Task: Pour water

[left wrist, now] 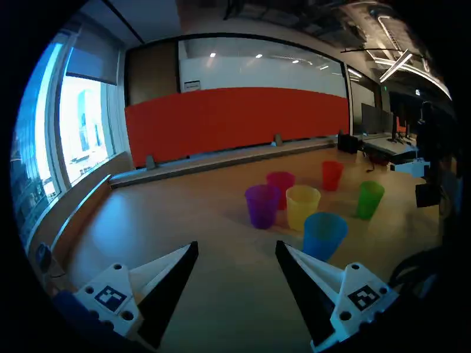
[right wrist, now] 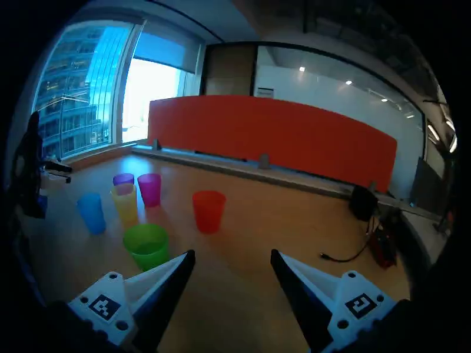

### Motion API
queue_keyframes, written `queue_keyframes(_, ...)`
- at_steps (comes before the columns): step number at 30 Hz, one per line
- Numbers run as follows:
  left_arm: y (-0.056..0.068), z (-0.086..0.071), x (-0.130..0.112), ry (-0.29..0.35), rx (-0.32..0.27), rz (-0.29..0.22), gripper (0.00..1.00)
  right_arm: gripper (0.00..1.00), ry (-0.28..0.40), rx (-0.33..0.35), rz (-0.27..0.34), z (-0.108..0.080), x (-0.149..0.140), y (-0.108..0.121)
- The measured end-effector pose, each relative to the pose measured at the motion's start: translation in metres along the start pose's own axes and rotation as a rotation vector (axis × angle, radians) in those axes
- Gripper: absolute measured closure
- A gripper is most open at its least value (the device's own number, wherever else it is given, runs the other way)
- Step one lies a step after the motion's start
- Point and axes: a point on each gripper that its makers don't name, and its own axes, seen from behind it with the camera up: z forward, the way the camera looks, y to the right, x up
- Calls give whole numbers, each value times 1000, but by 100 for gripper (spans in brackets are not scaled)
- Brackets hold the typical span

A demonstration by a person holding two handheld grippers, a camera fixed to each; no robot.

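wooden table (left wrist: 176,223) holds purple cup (left wrist: 262,206), pink cup (left wrist: 281,180), yellow cup (left wrist: 302,206), blue cup (left wrist: 324,234), green cup (left wrist: 370,200) and red cup (left wrist: 332,175).

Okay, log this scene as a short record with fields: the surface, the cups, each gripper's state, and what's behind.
surface: wooden table
cups: six, all upright: purple cup, pink cup, yellow cup, blue cup, green cup, red cup
left gripper: open, holding nothing, nearest the blue cup
right gripper: open, holding nothing, nearest the green cup
backdrop: orange partition
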Motion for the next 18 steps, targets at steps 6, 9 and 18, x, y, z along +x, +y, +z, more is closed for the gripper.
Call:
queue_keyframes(6, -8, -4, 11, 67, 59, -6, 2, 1, 74, -54, 30, -5, 14, 5)
queue_keyframes(9, -9, -6, 16, 93, 77, -10, 2, 1, 116, -82, 50, -7, 23, 10)
queue_keyframes(18, -8, -12, 41, 194, 117, -73, 2, 1, 260, -191, 118, -19, 53, 33)
